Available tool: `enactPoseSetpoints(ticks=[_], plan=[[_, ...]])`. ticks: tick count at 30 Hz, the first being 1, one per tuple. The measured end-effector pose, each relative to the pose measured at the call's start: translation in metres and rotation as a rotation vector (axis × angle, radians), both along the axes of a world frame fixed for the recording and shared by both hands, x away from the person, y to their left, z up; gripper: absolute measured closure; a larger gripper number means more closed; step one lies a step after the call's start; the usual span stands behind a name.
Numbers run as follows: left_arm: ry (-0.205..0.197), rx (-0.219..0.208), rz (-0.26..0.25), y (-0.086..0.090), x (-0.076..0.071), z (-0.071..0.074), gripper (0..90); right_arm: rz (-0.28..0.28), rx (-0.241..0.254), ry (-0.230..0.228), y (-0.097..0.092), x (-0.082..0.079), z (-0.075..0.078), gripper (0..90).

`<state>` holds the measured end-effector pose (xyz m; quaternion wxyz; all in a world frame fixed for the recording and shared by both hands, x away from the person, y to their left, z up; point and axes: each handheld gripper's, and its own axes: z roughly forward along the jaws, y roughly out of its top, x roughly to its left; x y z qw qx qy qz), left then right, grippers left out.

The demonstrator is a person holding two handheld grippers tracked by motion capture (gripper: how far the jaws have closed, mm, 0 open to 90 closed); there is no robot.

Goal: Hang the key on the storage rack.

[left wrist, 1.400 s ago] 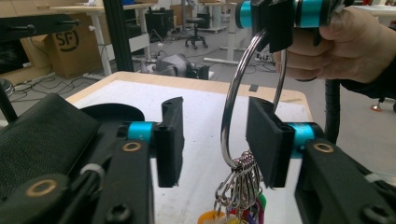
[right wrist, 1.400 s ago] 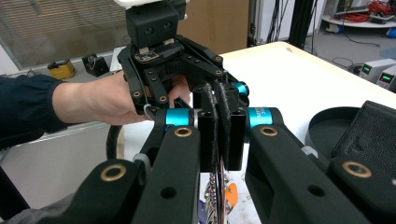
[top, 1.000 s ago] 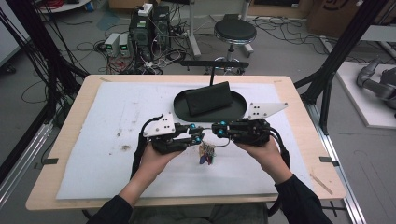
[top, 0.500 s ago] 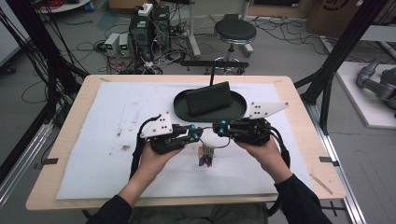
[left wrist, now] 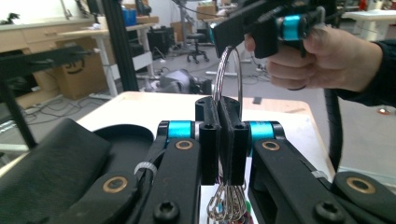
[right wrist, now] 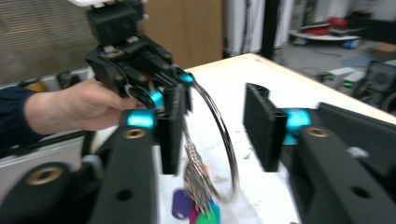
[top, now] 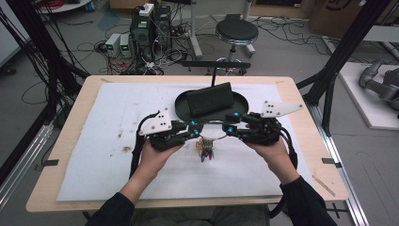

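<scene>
Steel ring: a large wire key ring (right wrist: pixel 223 140) hangs in the air between the two tongs, above the white mat on the worktop (top: pixel 301 122).
Left tongs: the left tongs (left wrist: pixel 223 140) are pressed closed on the ring, whose loop rises out of the top of the pinch while the keys dangle below it.
Right tongs: the right tongs (right wrist: pixel 217 133) stand open, and the ring's loop sits in the gap, nearer the jaw on the left of that view and apparently clear of both pads.
Keys: a bunch of keys with coloured tags (top: pixel 205 149) hangs straight down, midway between the two tongs and a little toward the person.
Tray: a dark oval tray (top: pixel 181 101) carrying a black case (top: pixel 209 99) lies just beyond both tongs.
Likely step: passing or sharing the ring between the hands.
Doing it well: the left tongs should hold firm while the right tongs centre the thin wire across their pads before closing, since it could slip past an edge.
Caution: swinging keys can tug the ring, so slow, level motion seems wise.
</scene>
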<state>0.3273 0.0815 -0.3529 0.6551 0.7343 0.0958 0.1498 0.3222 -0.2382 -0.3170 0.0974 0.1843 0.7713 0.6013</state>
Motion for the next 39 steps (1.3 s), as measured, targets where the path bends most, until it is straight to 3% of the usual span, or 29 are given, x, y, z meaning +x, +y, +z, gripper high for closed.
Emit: enactPoseSetpoints(ticks=[8,18,24,39], plan=[[-0.029,-0.001,0.054,0.004,0.011,0.013,86.7,-0.218,0.018,-0.017,-0.043,0.004,-0.022,38.8],[-0.047,0.002,0.135,0.010,0.027,0.025,86.7,-0.476,0.005,0.040,-0.084,0.015,-0.059,35.0],[-0.055,0.001,0.172,0.013,0.038,0.032,86.7,-0.534,0.002,0.064,-0.096,0.017,-0.069,34.5],[-0.049,-0.030,0.244,0.012,0.070,0.041,86.7,-0.557,0.007,0.049,-0.103,0.013,-0.069,34.6]])
